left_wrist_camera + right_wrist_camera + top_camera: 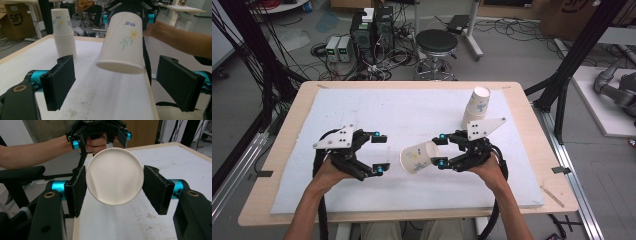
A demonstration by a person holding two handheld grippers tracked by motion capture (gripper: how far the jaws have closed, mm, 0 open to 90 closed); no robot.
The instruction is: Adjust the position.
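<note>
Even, soft indoor light, faint shadows, no glare; all three pictures are slightly soft and low-resolution.

Was lab / robotics test bay, not home. Concrete floor (522,55) strewn with cables (512,30). Two computer towers (372,30) sat on floor beside small power boxes (338,48). Black metal frame posts (584,45) flanked wooden table (287,145) with white mat (412,110). Round stool (437,42) behind. Grey robot arm (614,87) lay on side bench. Cardboard box (13,21) nearby.
</note>
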